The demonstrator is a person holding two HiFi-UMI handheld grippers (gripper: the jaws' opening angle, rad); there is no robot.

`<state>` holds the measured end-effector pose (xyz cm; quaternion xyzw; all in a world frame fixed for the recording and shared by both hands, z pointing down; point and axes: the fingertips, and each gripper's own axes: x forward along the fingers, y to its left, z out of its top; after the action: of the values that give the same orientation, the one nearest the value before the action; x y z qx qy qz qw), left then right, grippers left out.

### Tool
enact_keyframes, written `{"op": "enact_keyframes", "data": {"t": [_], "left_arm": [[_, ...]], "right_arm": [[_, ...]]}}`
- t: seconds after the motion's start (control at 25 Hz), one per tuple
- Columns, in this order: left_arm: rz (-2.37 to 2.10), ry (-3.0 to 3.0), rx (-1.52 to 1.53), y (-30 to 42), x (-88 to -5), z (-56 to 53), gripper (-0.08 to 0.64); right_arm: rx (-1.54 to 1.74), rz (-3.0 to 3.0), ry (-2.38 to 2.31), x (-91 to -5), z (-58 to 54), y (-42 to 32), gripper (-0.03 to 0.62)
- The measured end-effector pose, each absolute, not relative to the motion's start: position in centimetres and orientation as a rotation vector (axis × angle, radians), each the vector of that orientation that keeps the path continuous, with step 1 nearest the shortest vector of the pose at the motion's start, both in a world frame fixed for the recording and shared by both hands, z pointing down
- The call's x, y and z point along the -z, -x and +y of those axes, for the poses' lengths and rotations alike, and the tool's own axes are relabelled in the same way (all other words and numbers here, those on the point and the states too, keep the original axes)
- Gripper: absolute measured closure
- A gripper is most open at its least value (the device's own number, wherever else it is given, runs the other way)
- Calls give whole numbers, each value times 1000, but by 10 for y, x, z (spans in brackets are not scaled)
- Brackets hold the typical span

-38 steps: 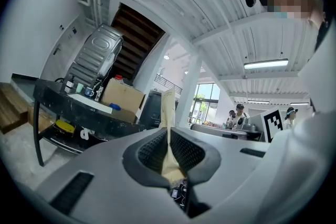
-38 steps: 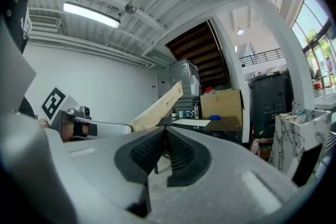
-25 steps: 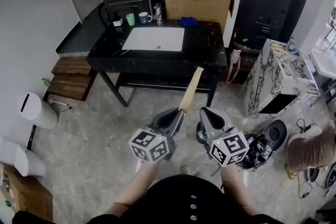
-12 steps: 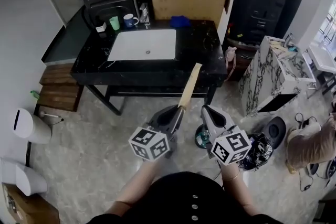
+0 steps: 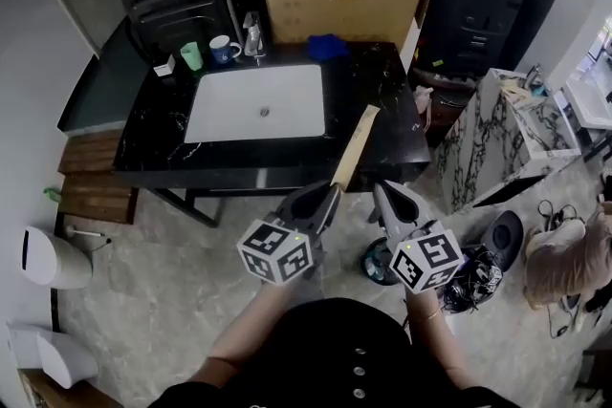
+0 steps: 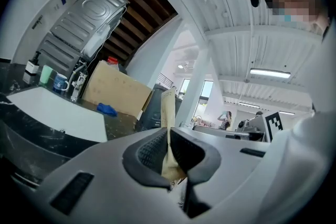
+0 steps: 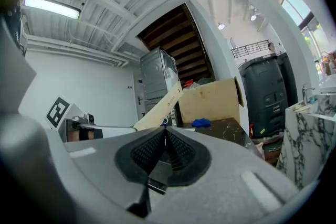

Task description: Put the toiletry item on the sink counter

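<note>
Ahead of the person's torso in the head view, both forearms reach forward side by side, and each hand holds its gripper at about the same height, marker cube toward the body. The left gripper [image 5: 328, 196] has its jaws clamped on the lower end of the toiletry item [image 5: 353, 146], a long, flat, tan carton with small dark print on one face. The carton is held in the air and slants up and forward. Its free end lies over the front edge of the black marble counter [image 5: 382, 105], right of the white sink [image 5: 258, 102]. The right gripper [image 5: 387, 198], just beside the left, has its jaws pressed together with nothing between them.
</note>
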<state>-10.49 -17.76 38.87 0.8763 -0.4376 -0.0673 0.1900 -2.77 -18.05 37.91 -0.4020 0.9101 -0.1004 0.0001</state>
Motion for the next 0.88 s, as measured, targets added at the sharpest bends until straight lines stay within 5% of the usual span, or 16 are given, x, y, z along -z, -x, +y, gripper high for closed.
{"op": "enact_keyframes", "data": {"t": [0.88], "left_arm": [[-1041,-2487,159,126,-402,-289,540]], "right_arm": [[340,2752,1482,-388,-280,53,589]]}}
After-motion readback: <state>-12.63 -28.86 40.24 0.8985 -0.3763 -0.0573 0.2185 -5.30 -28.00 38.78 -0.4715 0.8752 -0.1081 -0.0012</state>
